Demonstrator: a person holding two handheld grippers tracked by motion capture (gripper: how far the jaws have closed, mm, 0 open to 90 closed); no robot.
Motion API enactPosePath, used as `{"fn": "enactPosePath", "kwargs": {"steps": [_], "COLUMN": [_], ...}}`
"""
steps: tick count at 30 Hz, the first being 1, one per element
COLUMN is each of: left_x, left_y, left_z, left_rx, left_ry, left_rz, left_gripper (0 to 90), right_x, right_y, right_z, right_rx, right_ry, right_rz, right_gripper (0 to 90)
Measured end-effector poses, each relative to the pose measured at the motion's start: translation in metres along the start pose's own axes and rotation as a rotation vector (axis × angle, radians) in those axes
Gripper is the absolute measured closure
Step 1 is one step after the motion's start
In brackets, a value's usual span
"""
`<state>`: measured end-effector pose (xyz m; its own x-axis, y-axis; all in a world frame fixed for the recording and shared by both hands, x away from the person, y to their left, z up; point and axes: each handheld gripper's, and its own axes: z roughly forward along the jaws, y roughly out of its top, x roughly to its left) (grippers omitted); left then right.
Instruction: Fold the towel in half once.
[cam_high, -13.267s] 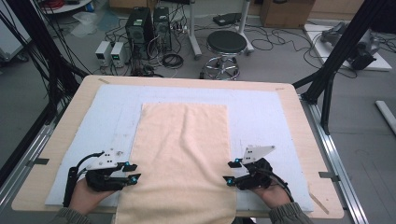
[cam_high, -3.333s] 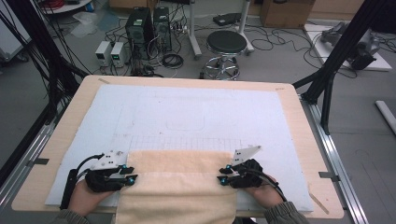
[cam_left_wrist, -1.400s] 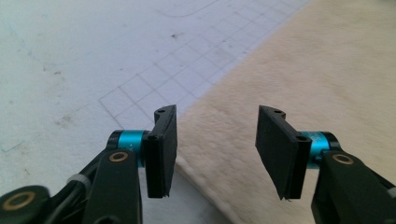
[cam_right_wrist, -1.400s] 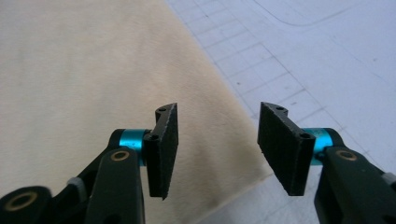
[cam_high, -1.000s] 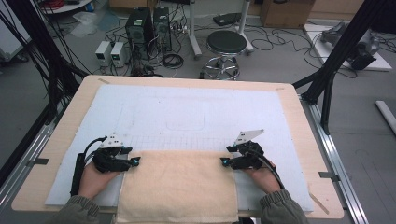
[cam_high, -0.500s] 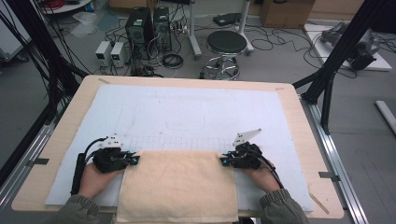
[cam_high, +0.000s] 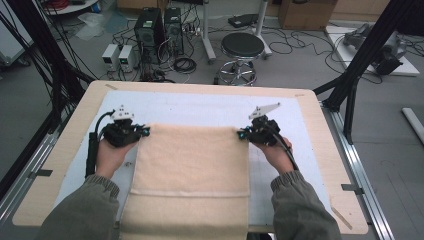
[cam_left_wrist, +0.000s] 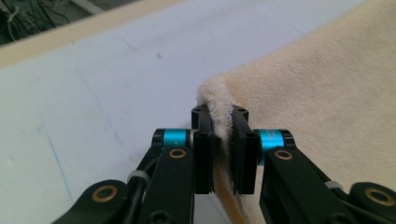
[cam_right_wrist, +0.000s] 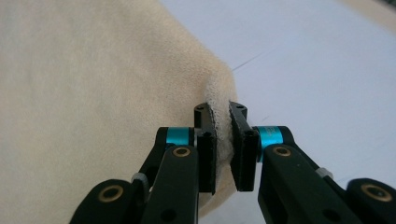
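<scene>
1. The pads of the left gripper (cam_left_wrist: 219, 154) are clamped on a thick, rolled corner of the cream towel (cam_high: 192, 170); its jaws have just been closing, with the cloth between them.

2. The right gripper (cam_right_wrist: 222, 151) pinches the opposite corner the same way, its jaws likewise just closed onto the cloth. Only a narrow lip of pile sits between these pads, so this looks like the weaker of the two holds.

3. From the high view, the left gripper (cam_high: 125, 132) and the right gripper (cam_high: 257, 132) hold the towel's far edge taut between them, well up the table. The near part lies in a doubled band that hangs over the table's front edge.

4. Likely risk: if one hand travels faster or higher than the other, the edge would skew and the towel would land crooked on the white mat (cam_high: 200, 107).

5. Likely risk: a sharp pull could drag the thin corner out of the right pads, dropping that side in a heap.

6. Likely risk: friction against the mat, or the overhanging end sliding, may bunch the lower layer and leave wrinkles.
</scene>
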<state>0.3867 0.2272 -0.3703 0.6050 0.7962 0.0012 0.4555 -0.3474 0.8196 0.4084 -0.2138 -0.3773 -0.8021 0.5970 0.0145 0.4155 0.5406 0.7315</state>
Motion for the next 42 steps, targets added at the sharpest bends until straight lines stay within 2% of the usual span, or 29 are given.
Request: {"fn": "enactPosePath", "kwargs": {"steps": [2,5,7,8,9,10,12,15,17,19,22,26,30,34,35,38,42], "left_x": [0.004,0.015,0.019,0.019,0.02,0.022,0.025,0.026,0.024,0.021,0.014,0.003,-0.009,-0.018,-0.02,-0.025,-0.032], "left_y": [0.018,0.045,0.05,0.05,0.047,0.042,0.03,0.014,0.003,-0.003,-0.012,-0.026,-0.039,-0.051,-0.055,-0.062,-0.07], "left_z": [0.002,0.004,0.006,0.008,0.009,0.009,0.008,0.004,0.001,-0.002,-0.008,-0.015,-0.021,-0.027,-0.029,-0.031,-0.034], "left_rx": [-0.022,-0.024,-0.021,-0.01,0.008,0.022,0.022,0.021,0.012,0.03,-0.001,-0.011,-0.023,-0.032,-0.04,-0.04,-0.05], "left_ry": [0.027,0.056,0.072,0.086,0.1,0.095,0.092,0.082,0.064,0.041,0.022,-0.001,-0.013,-0.035,-0.039,-0.051,-0.069], "left_rz": [0.005,0.005,-0.005,-0.004,-0.002,-0.01,-0.023,-0.046,-0.046,-0.031,-0.017,0.011,0.032,0.043,0.039,0.037,0.03], "left_gripper": [81.1,80.8,78.4,71.6,65.6,62.5,57.1,53.3,51.7,50.0,48.7,45.6,41.5,39.9,39.6,38.6,36.8], "right_x": [-0.01,-0.023,-0.03,-0.034,-0.035,-0.036,-0.036,-0.035,-0.031,-0.025,-0.016,0.002,0.018,0.027,0.029,0.033,0.042], "right_y": [0.014,0.036,0.046,0.047,0.046,0.044,0.035,0.023,0.015,0.008,0.001,-0.008,-0.015,-0.025,-0.026,-0.027,-0.03], "right_z": [-0.002,-0.008,-0.008,-0.007,-0.005,-0.002,0.001,0.0,-0.003,-0.005,-0.009,-0.014,-0.017,-0.019,-0.019,-0.022,-0.027], "right_rx": [-0.009,-0.028,-0.043,-0.046,-0.047,-0.038,-0.018,-0.022,-0.022,-0.015,-0.014,-0.013,-0.004,-0.007,0.015,0.035,-0.007], "right_ry": [-0.031,-0.067,-0.067,-0.072,-0.074,-0.065,-0.06,-0.034,-0.029,-0.019,-0.007,-0.004,-0.024,-0.023,-0.014,0.0,-0.015], "right_rz": [-0.008,-0.01,0.011,0.031,0.038,0.049,0.053,0.089,0.095,0.102,0.086,0.052,-0.013,-0.019,-0.004,-0.013,-0.035], "right_gripper": [83.2,83.1,80.4,74.2,69.9,66.1,58.5,49.9,45.9,41.3,39.1,36.5,36.3,32.5,29.7,28.7,28.2]}}
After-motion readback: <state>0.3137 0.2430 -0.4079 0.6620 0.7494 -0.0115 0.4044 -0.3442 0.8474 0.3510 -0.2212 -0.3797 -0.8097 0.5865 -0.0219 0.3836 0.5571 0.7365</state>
